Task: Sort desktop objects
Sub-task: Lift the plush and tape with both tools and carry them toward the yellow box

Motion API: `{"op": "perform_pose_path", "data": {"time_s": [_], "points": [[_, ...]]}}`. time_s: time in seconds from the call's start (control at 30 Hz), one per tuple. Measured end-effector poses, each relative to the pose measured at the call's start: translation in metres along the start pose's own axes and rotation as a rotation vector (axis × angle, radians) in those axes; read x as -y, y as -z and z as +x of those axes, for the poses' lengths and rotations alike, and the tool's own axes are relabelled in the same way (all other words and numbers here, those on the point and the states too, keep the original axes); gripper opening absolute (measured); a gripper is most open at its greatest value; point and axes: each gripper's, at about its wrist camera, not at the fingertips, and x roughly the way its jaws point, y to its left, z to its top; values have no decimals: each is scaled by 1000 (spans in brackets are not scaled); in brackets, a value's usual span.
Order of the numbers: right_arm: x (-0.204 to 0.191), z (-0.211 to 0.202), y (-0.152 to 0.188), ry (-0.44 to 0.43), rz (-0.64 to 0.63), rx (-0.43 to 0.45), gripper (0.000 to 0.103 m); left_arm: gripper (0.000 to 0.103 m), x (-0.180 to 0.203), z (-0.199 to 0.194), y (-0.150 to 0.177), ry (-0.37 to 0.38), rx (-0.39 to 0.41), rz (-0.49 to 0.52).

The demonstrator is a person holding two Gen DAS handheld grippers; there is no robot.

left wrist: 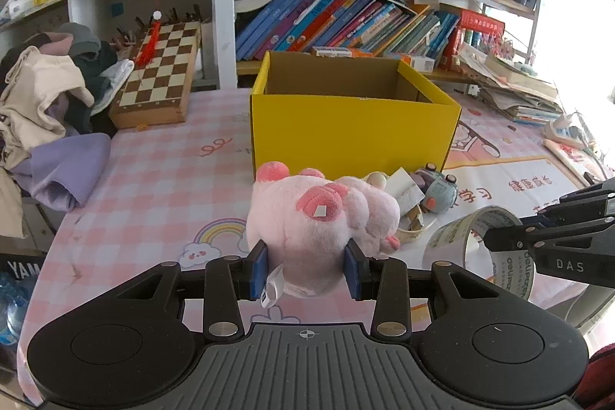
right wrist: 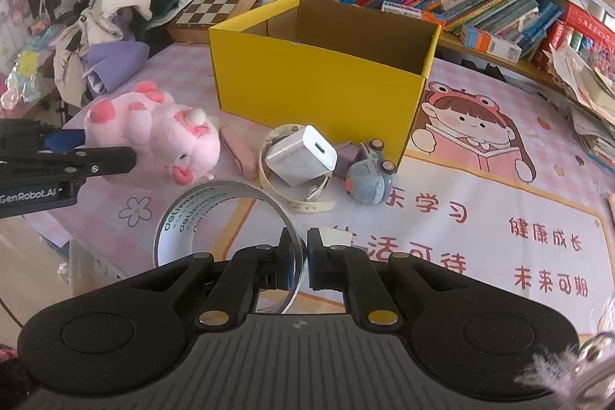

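While your left gripper (left wrist: 305,269) clamps the plush (left wrist: 319,218) by its rear, the blue pads (left wrist: 258,269) sink into the soft body, so the toy hangs secure and points toward the box (left wrist: 353,129) just ahead. Your right gripper (right wrist: 301,256) is pinched shut on the wall of the tape roll (right wrist: 226,214), one finger inside the ring and one outside, a grip that suits a thin hoop. The charger (right wrist: 301,154), strap (right wrist: 307,204) and toy car (right wrist: 369,179) lie near the box front, not yet sorted; the box looks empty
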Motion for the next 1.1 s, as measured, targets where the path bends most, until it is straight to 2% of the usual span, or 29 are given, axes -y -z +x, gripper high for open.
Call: {"op": "perform_pose_path", "data": {"time_s": [0.67,1.1], "points": [[-9,-14,14,10,75,-5,6,38,-1,-22,10,30,18,37],[-16,-20,7,10,89,19,6,38,-7,-37,8,39,50,37]]}}
